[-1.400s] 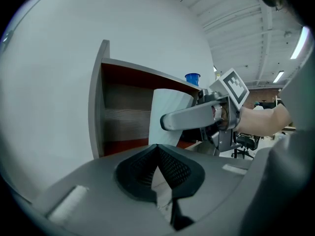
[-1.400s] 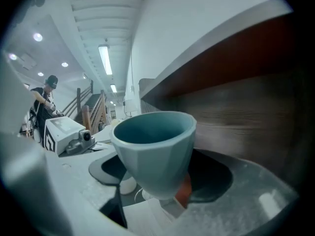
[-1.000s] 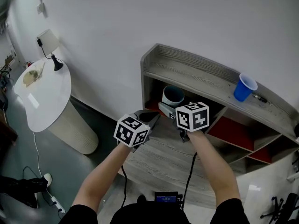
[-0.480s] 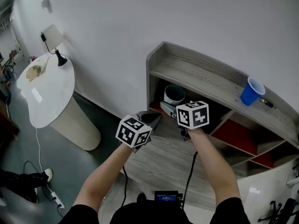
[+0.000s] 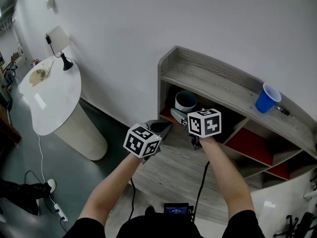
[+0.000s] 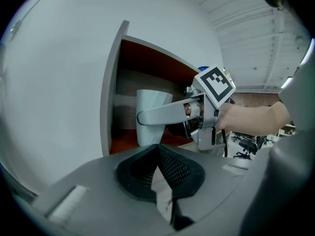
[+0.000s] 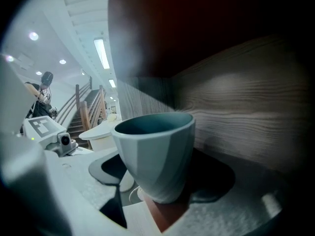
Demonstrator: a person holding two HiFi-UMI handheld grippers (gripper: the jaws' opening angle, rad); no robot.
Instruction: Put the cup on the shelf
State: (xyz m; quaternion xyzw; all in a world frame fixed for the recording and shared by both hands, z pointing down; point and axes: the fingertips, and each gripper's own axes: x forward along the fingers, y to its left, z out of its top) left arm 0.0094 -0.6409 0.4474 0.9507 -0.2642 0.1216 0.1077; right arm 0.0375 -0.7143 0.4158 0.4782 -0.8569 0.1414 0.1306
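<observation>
1. The cup (image 7: 155, 151), a grey-blue one, is grasped by the right hand-held gripper (image 7: 165, 170): it is seen upright between the two jaws, filling the gap from pad to pad
2. The cup is held inside the lower left compartment of the shelf (image 5: 213, 78), straight ahead of the right hand-held gripper, with the wood-grain back wall just beyond it and the red floor (image 7: 165, 215) under its base (whether the base rests on that floor cannot be told)
3. The left hand-held gripper (image 6: 157, 147) is clenched, its dark pads brought together at the tips with nothing between them
4. The left hand-held gripper is kept just beside the right one, on its left, in front of the shelf's open face and apart from the cup
5. A blue cup (image 5: 268, 98) is seen standing on the shelf's top board, above the right hand-held gripper and well off to its right, touched by neither gripper
</observation>
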